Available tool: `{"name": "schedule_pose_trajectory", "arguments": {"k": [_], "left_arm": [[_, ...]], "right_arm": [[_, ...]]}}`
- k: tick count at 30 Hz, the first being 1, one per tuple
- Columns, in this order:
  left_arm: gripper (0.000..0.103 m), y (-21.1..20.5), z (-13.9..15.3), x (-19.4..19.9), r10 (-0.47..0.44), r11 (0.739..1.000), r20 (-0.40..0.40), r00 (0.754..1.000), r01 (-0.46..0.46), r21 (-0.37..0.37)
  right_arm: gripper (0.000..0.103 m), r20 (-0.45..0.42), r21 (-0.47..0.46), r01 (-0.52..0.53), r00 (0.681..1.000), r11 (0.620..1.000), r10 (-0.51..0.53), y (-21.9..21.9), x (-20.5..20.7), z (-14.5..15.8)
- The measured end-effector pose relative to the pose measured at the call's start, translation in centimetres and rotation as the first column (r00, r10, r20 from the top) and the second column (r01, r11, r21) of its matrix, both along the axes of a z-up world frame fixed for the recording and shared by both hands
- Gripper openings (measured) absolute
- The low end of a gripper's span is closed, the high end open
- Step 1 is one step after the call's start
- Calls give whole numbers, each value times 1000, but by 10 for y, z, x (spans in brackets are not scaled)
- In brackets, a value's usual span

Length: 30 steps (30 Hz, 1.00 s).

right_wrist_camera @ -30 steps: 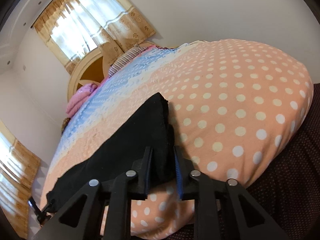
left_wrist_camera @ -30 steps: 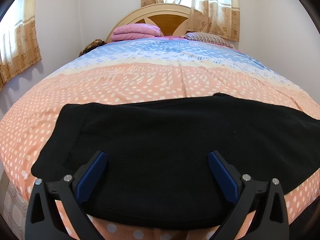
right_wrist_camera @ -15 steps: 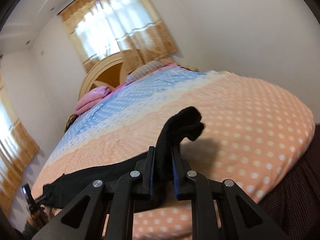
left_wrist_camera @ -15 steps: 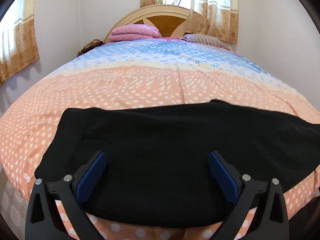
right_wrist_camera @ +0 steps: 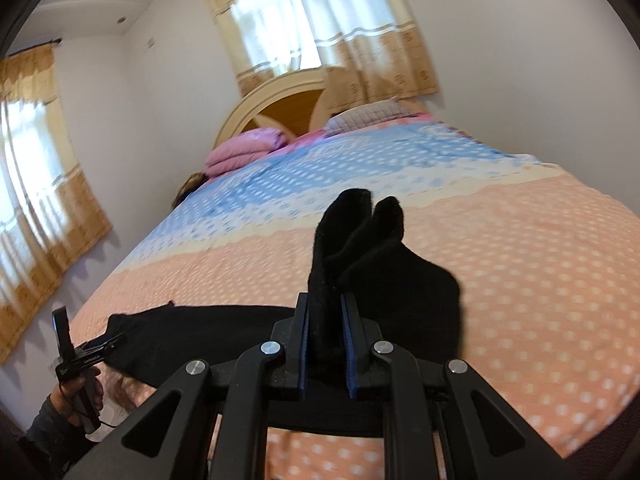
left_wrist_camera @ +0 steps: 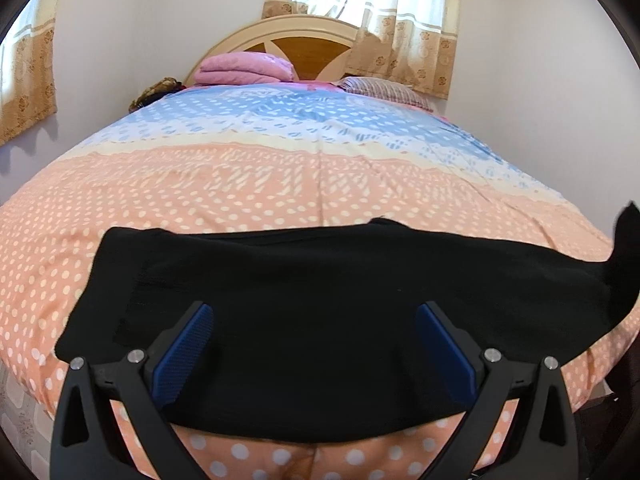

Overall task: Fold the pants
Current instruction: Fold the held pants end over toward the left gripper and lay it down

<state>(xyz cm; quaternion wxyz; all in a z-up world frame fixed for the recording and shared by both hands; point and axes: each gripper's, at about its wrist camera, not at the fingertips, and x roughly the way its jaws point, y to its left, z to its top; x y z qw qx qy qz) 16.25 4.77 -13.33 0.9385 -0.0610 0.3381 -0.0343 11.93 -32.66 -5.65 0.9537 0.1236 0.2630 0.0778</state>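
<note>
Clamping one end of the black pants (right_wrist_camera: 360, 240), the right gripper (right_wrist_camera: 325, 344) is holding it above the bed (right_wrist_camera: 520, 260); the left gripper (left_wrist_camera: 312, 344) is hovering wide open over the pants.

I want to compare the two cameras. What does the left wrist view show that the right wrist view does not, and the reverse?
Only the left wrist view: the left tool seen open above the black pants, whose waist end lies flat.
Only the right wrist view: the right tool shut on a lifted end of the pants, and a hand holding the left tool.
Both: the dotted bedspread, pink blanket, headboard.
</note>
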Motion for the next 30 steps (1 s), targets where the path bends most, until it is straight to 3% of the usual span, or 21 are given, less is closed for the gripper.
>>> {"name": "schedule_pose_trajectory", "arguments": {"k": [10, 18, 20, 24, 30], "left_arm": [[103, -22, 10, -6, -86, 996, 16, 996, 86, -17], [103, -52, 16, 5, -161, 987, 15, 987, 161, -21], [103, -64, 17, 9, -190, 981, 14, 982, 191, -30], [103, -89, 20, 21, -242, 969, -4, 970, 241, -54], [103, -136, 19, 37, -332, 939, -46, 942, 325, -114]], "right_arm": [[14, -86, -35, -172, 982, 984, 169, 81, 45, -33], [15, -225, -108, -296, 937, 949, 267, 128, 61, -85], [18, -269, -116, -319, 922, 941, 279, 130, 65, -97], [47, -258, -78, -368, 905, 926, 338, 118, 51, -88], [48, -203, -53, -336, 926, 941, 319, 69, 22, -76]]}}
